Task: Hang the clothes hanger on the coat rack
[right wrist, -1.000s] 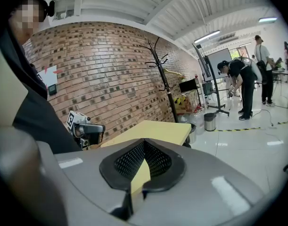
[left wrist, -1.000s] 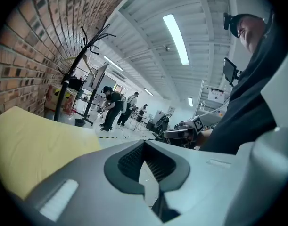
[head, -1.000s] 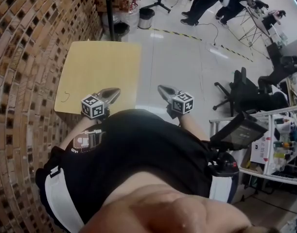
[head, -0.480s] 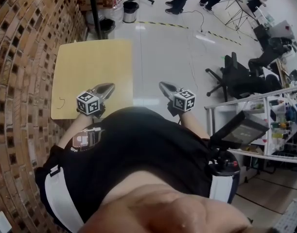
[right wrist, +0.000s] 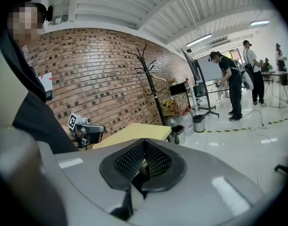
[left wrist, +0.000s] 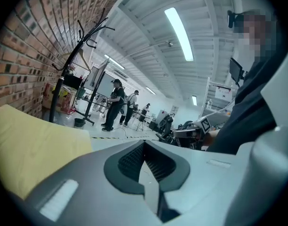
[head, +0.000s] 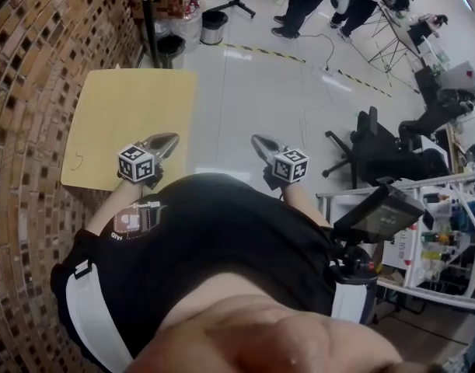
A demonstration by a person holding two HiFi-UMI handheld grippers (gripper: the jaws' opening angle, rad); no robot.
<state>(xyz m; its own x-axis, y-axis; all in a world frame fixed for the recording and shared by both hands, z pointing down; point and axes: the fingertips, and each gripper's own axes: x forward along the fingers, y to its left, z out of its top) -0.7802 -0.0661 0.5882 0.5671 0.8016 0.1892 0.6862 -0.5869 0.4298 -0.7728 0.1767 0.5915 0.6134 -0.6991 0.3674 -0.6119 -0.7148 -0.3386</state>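
Left gripper (head: pixel 169 140) shut, right gripper (head: pixel 258 141) shut, shirt print (head: pixel 132 224) illegible

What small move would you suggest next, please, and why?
Probably open the left claw and reach toward the thin wire shape on the yellow table: it and the right claw are shut and empty; that shape may be the hanger.

The head camera sits high on the person and looks steeply down past the black shirt (head: pixel 221 239) onto the pale yellow rectangular counter (head: pixel 136 123) at the left, which stands close against the red brick wall (head: pixel 27 92). The camera on the left gripper (head: pixel 172 139) rides low, just behind its jaws, and faces the far black metal coat rack (left wrist: pixel 68 74). The camera on the right gripper (head: pixel 257 141) angles left toward the wall. All three views share the counter, wall and rack.
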